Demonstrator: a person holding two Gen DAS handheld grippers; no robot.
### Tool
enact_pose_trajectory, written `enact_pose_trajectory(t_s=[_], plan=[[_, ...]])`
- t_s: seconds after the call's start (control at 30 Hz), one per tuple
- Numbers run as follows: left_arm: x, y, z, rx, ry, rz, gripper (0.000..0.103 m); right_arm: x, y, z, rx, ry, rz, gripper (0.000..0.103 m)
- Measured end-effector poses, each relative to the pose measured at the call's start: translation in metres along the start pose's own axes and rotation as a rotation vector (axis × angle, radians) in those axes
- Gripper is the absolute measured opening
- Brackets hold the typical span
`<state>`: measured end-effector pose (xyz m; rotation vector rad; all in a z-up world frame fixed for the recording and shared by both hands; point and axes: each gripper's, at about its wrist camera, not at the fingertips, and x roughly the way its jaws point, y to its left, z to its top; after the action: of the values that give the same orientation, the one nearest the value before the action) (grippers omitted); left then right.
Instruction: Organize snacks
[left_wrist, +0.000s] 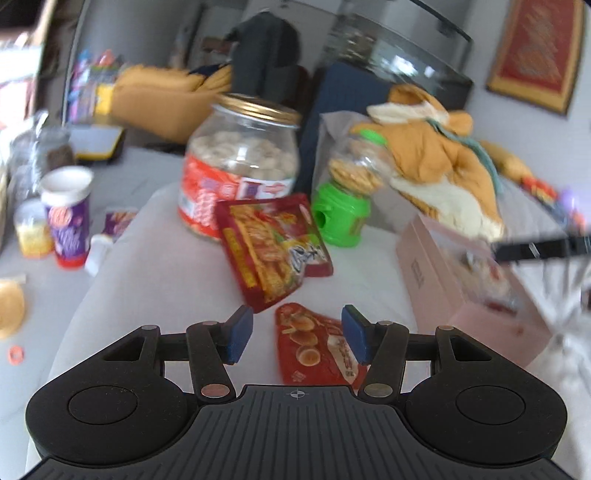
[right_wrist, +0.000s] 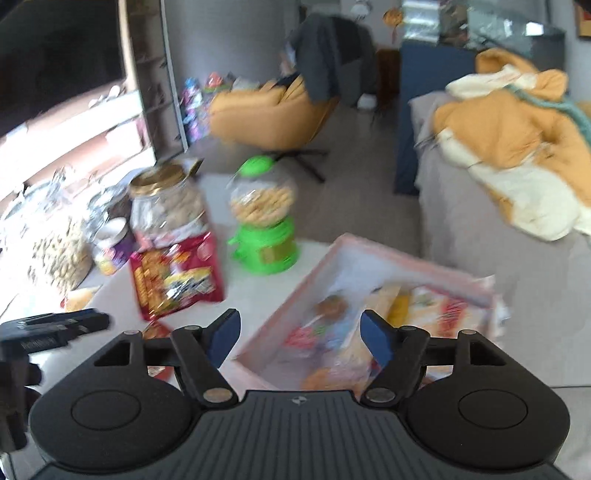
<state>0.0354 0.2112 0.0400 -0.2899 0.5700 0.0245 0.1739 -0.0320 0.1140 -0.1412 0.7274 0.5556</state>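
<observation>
Left wrist view: left gripper (left_wrist: 297, 334) spread wide, empty, flat red snack packet (left_wrist: 314, 345) lying between blue pads; bigger red pouch (left_wrist: 275, 245) at 12 o'clock. Right gripper (right_wrist: 299, 338) likewise parted, empty, above near rim of pink cardboard box (right_wrist: 291, 295); bare white tabletop (right_wrist: 258, 291) at 11 o'clock.

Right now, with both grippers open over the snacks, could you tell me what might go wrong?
1. The left gripper hangs open over the small red packet; flat foil lying on the table may slip from the pads.
2. The large red packet leans against the glass jar; a nudge could topple it.
3. The pink box already looks crowded.
</observation>
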Motion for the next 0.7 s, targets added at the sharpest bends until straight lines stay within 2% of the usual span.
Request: enact_pose_trajectory(t_s=[0.07, 0.1, 0.23, 0.33, 0.37, 0.4, 0.47, 0.57, 0.63, 0.7], plan=[[0.004, -0.004, 0.0, 0.023, -0.015, 0.059, 0.059, 0.016, 0.015, 0.006, -0.003, 0.027, 0.026, 0.072], [0.005, -0.001, 0.0, -0.001, -0.018, 0.081, 0.059, 0.023, 0.021, 0.009, 0.003, 0.036, 0.038, 0.072], [0.0, 0.027, -0.006, -0.145, -0.064, 0.073, 0.059, 0.056, 0.054, 0.018, -0.038, 0.057, 0.075, 0.074], [-0.004, 0.04, -0.017, -0.151, -0.077, 0.152, 0.059, 0.086, 0.078, 0.025, -0.072, 0.058, 0.073, 0.075], [-0.003, 0.043, -0.019, -0.158, -0.077, 0.154, 0.059, 0.097, 0.084, 0.03, -0.064, 0.054, 0.072, 0.075], [-0.003, 0.048, -0.019, -0.179, -0.07, 0.137, 0.059, 0.108, 0.087, 0.034, -0.052, 0.045, 0.063, 0.075], [-0.002, 0.057, -0.015, -0.238, -0.054, 0.05, 0.059, 0.13, 0.09, 0.044, -0.012, 0.024, 0.028, 0.075], [0.007, 0.069, 0.005, -0.279, -0.038, -0.072, 0.059, 0.153, 0.086, 0.054, 0.04, 0.05, 0.053, 0.075], [0.023, 0.072, 0.019, -0.236, -0.026, -0.092, 0.059, 0.168, 0.088, 0.057, 0.063, 0.062, 0.061, 0.075], [0.041, 0.071, 0.026, -0.181, -0.005, -0.073, 0.059, 0.179, 0.091, 0.058, 0.075, 0.086, 0.091, 0.075]])
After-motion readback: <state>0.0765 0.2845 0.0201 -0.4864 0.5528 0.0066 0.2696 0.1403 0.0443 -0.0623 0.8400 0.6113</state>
